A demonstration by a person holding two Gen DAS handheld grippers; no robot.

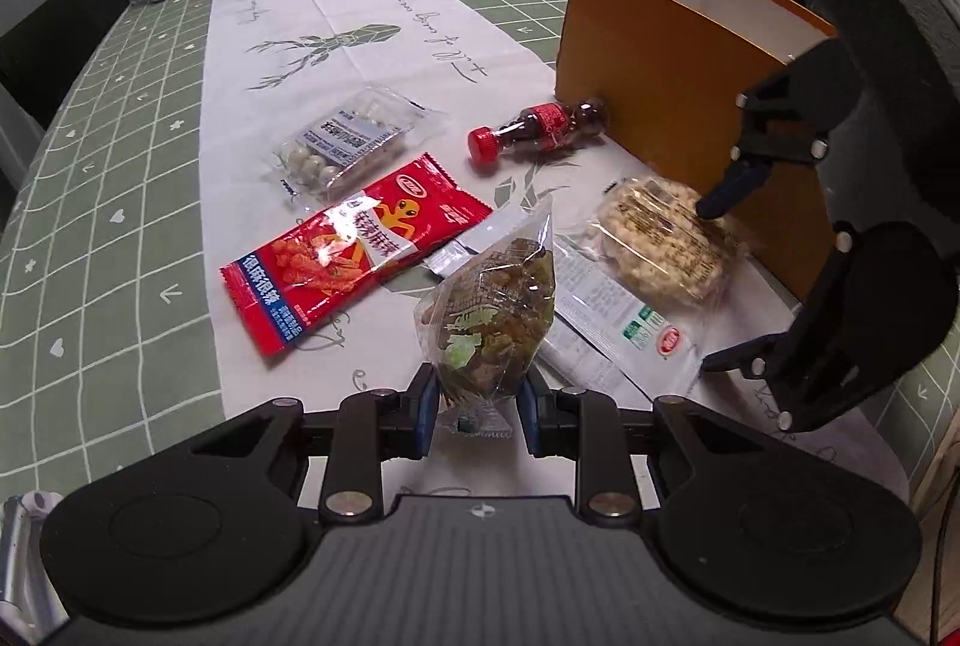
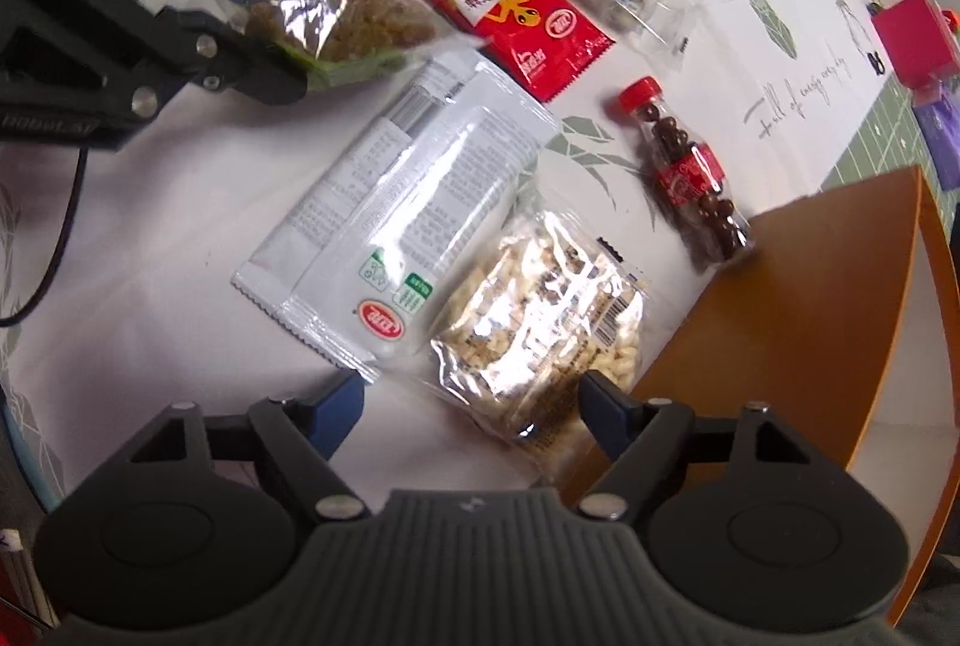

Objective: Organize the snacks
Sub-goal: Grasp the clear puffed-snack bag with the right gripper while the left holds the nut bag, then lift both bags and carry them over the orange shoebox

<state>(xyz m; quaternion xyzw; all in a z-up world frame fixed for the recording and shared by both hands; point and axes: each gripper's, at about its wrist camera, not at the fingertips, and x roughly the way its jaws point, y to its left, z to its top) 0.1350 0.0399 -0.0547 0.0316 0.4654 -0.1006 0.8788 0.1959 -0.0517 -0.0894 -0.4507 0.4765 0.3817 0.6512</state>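
Clear-wrapped raisin packet (image 1: 489,313) is pinched in the left tongs (image 1: 480,400) above the bench (image 1: 120,202), while the right tongs (image 2: 474,406) are spread over the puffed-rice packet (image 2: 540,328) beside the orange box (image 1: 672,64), so closing is called for next.

The counter (image 1: 108,202) wears a sage-green cloth with a white grid, small hearts and arrows. Down its middle runs a white runner (image 1: 336,10) printed with grey-green geometric deer and grey script. The open box (image 1: 648,64) is orange outside, white inside. One snack packet (image 1: 354,250) is bright red with a blue band, white lettering and an orange cartoon figure. Another packet (image 2: 396,220) is white with grey print, green marks and a red oval logo. A clear bag (image 1: 492,310) shows brown pieces and green print. The small bottle (image 1: 534,130) has a red cap, red label and dark brown contents. Each hand-held gripper (image 1: 477,400) is black with blue pads.
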